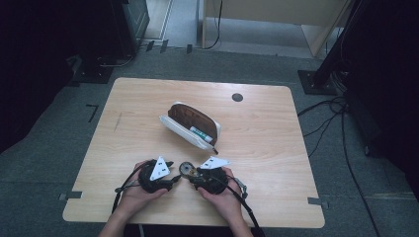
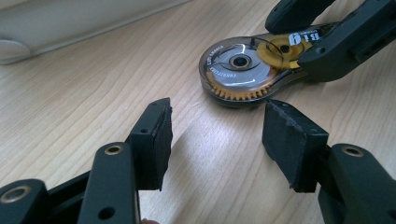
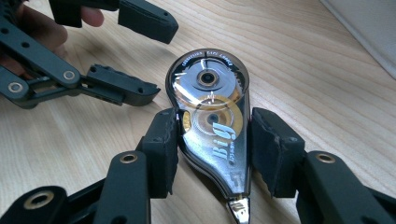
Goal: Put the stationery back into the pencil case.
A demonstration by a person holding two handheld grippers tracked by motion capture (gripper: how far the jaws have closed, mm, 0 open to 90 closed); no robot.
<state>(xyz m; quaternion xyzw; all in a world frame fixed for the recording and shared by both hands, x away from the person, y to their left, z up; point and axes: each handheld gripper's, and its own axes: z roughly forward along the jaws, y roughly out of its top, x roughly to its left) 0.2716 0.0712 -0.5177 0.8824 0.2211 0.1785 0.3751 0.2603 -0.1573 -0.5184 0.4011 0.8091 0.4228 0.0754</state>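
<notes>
A clear correction tape dispenser (image 1: 187, 169) with gold gears and "Big" printed on it lies flat on the wooden table (image 1: 267, 143) near the front edge. My right gripper (image 3: 215, 126) is shut on it, one pad pressed against each side of its narrow body (image 3: 210, 93). My left gripper (image 2: 217, 112) stands open on the other side, and the round end of the dispenser (image 2: 240, 70) lies just ahead of its pads, not between them. In the high view the left gripper (image 1: 173, 175) and the right gripper (image 1: 193, 176) face each other across the dispenser.
An open white pencil case (image 1: 190, 123) with a brown lining and a green-and-white item inside lies at the table's middle, behind the grippers. A dark round grommet (image 1: 237, 97) sits near the far edge. Cables and black stands surround the table on the floor.
</notes>
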